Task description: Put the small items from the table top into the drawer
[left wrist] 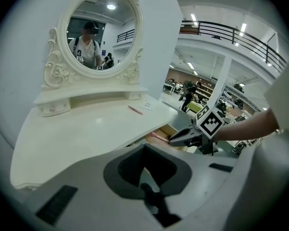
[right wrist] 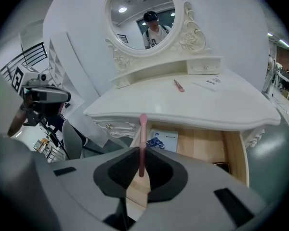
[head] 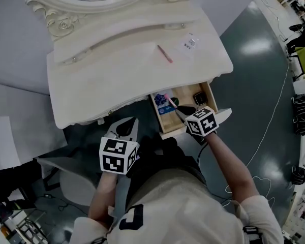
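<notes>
Your right hand-held gripper (head: pixel 178 110) is pinching a slim pink stick (right wrist: pixel 142 138) between its jaws. The stick juts straight out ahead of them, its rounded tip up near the worktop's front edge. It hangs over the open wooden drawer (right wrist: pixel 202 146), on the side where a blue-printed booklet (right wrist: pixel 164 141) lies, and I can't tell whether it touches anything down there. Further along the drawer, by its far wall, sits a small dark item (head: pixel 199 98). Your left hand-held gripper (head: pixel 128 123) has its jaws pressed together with nothing between them. It hovers in front of the white worktop (head: pixel 117 75), beside the drawer and well apart from the right one. Up on the worktop there are things left to go in: a second pink stick (head: pixel 164 54) lying at a slant and, just beside it, a small clear packet (head: pixel 189 43). Behind them rises the carved frame of the oval mirror (head: pixel 58 22).
</notes>
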Available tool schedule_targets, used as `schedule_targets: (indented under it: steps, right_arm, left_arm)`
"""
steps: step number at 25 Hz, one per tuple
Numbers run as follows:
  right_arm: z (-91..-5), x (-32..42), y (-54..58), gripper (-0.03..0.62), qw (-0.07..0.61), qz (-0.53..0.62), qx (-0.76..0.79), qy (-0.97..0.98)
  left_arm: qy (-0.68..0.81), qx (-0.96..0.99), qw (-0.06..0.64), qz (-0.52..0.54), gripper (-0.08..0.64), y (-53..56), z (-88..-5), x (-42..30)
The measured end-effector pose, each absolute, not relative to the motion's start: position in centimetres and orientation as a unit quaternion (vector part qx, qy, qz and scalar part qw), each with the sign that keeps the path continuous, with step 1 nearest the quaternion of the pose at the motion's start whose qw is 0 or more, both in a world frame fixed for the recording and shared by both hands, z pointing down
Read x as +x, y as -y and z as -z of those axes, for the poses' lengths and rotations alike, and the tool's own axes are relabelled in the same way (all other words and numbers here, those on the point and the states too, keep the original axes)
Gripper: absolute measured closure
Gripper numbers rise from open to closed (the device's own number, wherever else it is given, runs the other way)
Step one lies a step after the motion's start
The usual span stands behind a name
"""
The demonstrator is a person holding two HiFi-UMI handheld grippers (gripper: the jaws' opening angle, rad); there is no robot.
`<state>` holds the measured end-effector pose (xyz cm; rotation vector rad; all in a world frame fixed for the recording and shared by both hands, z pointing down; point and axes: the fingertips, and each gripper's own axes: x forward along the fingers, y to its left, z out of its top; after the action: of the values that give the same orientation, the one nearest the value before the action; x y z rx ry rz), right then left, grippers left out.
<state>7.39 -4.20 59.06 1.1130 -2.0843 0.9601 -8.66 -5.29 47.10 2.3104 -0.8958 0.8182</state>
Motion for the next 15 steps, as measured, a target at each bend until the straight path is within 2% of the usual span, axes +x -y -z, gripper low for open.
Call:
schedule_targets:
  steps: [15]
  right_arm:
    - [-61.6, 9.4, 5.4, 0.537, 0.327, -0.361, 0.400, 0.776]
  left_arm:
    - [0.342, 0.843, 0.273, -0.314, 0.508, 6.3, -47.7, -7.5]
